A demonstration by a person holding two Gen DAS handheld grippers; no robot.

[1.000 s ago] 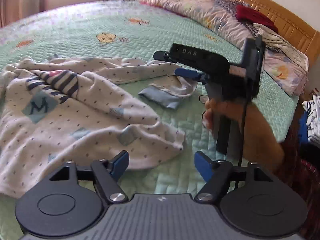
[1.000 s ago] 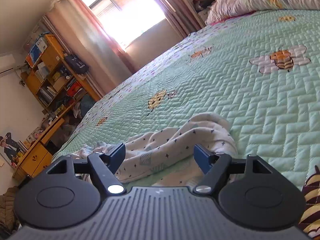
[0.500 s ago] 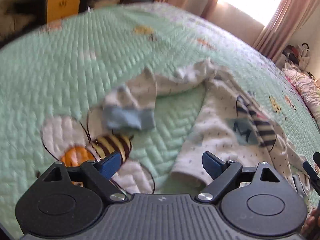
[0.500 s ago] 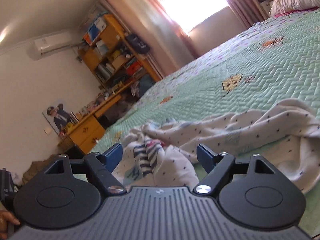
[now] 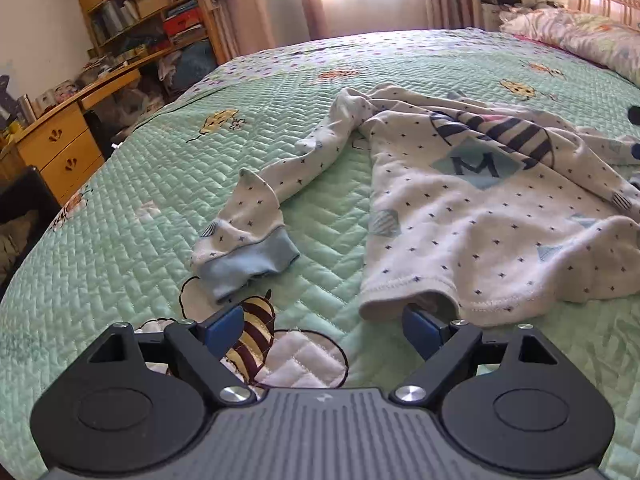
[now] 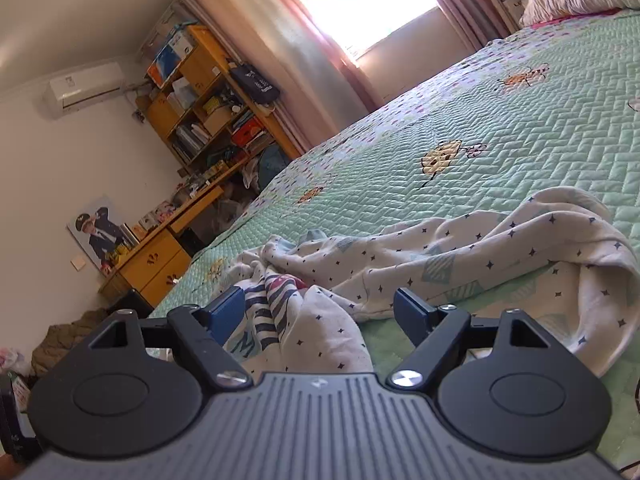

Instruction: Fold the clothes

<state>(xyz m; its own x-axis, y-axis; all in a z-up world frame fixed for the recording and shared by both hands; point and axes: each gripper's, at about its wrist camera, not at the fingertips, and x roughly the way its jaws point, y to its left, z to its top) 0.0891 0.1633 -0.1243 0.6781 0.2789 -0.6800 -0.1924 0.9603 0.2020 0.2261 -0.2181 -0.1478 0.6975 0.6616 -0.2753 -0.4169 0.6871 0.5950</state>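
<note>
Sweater [image 5: 472, 216] right side cut off by frame edge; shelf items [image 5: 152, 4] too small to identify.

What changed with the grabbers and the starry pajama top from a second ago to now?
The left gripper swung away from the headboard side toward the shelves and now faces the top's blue-cuffed sleeve and hem. The right gripper turned from the bedspread toward the bunched pajama top. Both jaws opened a little wider; neither took hold of anything. The top stayed lying unfolded on the bed.
</note>
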